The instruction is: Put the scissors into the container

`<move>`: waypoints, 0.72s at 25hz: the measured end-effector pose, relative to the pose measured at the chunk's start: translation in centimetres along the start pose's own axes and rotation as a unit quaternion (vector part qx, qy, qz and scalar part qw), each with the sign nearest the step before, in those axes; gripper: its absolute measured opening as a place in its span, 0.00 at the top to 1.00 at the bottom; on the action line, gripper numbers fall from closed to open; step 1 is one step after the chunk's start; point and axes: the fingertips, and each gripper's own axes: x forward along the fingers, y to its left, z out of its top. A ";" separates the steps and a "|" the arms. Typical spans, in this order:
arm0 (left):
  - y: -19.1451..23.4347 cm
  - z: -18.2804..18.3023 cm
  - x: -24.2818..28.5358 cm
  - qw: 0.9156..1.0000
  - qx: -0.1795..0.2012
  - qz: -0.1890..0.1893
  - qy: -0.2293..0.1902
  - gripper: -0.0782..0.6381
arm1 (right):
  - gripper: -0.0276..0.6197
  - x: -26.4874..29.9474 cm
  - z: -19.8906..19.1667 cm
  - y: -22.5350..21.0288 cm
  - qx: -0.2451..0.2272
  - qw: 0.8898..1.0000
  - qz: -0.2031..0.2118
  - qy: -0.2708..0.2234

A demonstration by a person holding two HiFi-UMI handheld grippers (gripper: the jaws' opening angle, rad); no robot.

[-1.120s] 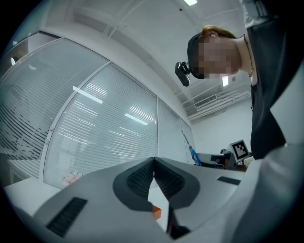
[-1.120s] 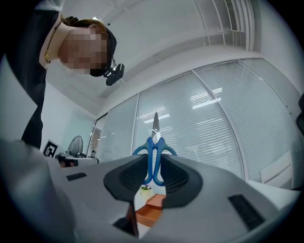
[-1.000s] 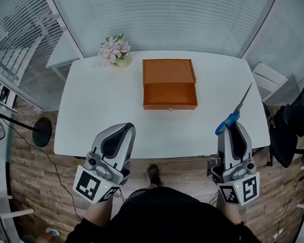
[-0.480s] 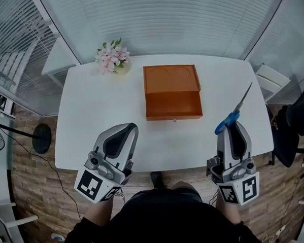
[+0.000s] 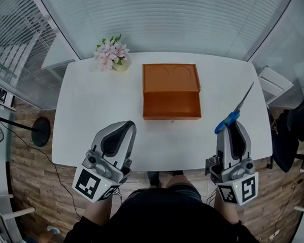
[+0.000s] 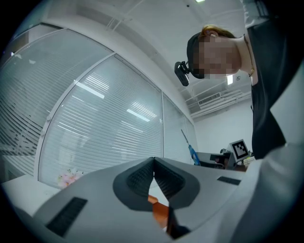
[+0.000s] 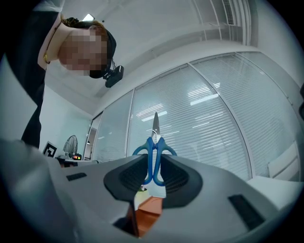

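my right gripper [image 5: 229, 128] clamped the scissors [image 5: 236, 109] by their blue handles, blades toward 1 o'clock. my left gripper [image 5: 123, 129] was closed, empty. the container [image 5: 171, 94] sat at 12 o'clock.

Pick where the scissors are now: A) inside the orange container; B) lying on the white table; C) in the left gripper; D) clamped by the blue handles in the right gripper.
D: the right gripper clamps the scissors by their blue handles, blades pointing away from it.
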 end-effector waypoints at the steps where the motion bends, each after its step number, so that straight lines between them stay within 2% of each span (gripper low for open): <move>1: -0.1 0.0 0.1 1.000 0.002 0.005 0.000 0.87 | 0.82 0.2 -0.1 -0.2 0.002 1.000 0.005 0.001; 10: -0.8 -0.1 1.3 0.998 0.013 0.056 -0.005 0.87 | 0.82 1.9 0.7 -2.6 0.003 0.998 0.058 0.001; 18: -1.6 0.1 3.1 0.996 0.023 0.084 -0.018 0.87 | 0.82 3.3 0.5 -4.6 0.009 0.996 0.091 0.005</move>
